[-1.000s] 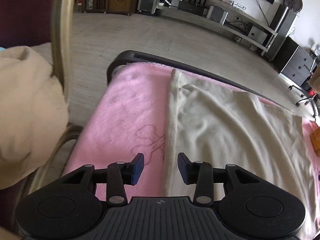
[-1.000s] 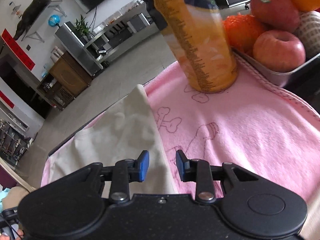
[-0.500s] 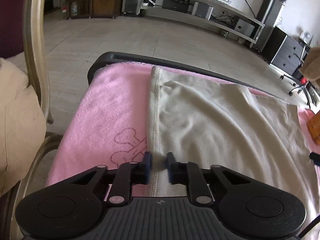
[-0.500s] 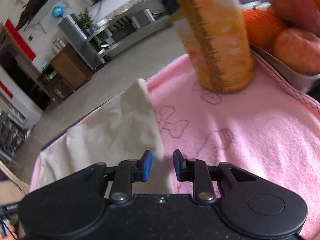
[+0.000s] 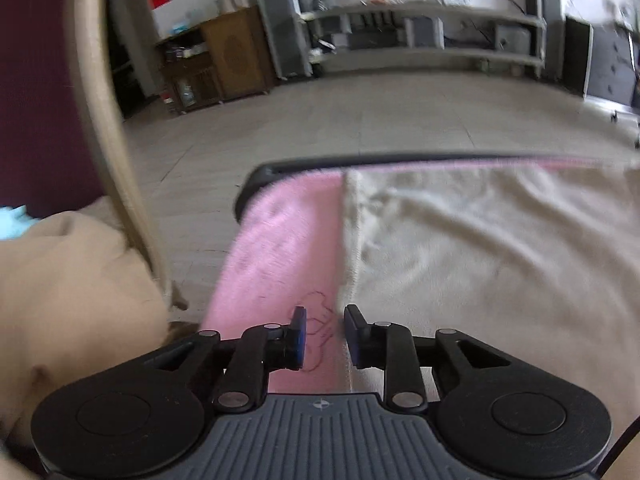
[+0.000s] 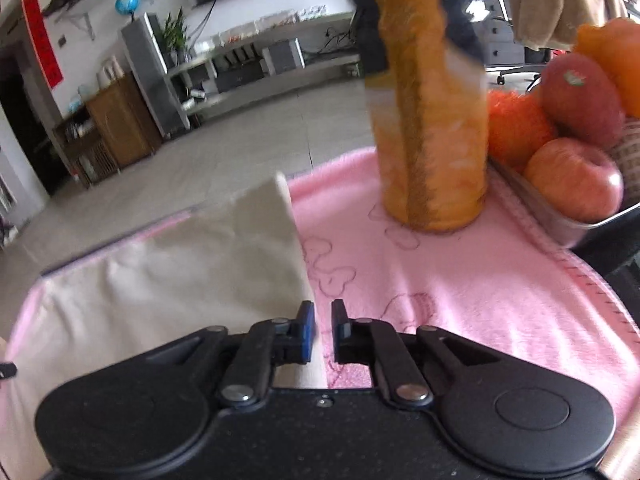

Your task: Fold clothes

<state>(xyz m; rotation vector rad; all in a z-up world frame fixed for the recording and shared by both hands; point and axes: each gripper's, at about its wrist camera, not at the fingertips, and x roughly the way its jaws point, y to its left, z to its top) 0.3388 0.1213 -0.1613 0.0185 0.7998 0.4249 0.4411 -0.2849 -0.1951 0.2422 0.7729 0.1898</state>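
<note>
A cream cloth (image 5: 480, 248) lies flat on a pink towel (image 5: 276, 264) that covers the table. My left gripper (image 5: 325, 334) hovers low over the cloth's left hem near its front corner. Its jaws are opening, and the hem runs just inside the right finger (image 5: 354, 334) without being pinched. In the right wrist view the same cloth (image 6: 180, 280) ends at its right edge, which passes between the fingers of my right gripper (image 6: 323, 330). Those jaws are closing, and a narrow gap still shows around the edge.
An orange bottle (image 6: 432, 120) stands on the pink towel (image 6: 460, 280) just beyond the right gripper. Beside it is a metal tray (image 6: 560, 220) of apples and oranges. A chair back (image 5: 104, 120) with a beige garment (image 5: 72, 300) stands left of the table's black edge (image 5: 360, 160).
The left jaws pinched nearly together at the hem half a second ago and have spread again, as that view swung up and left. The right jaws have narrowed steadily over the cloth's right edge.
</note>
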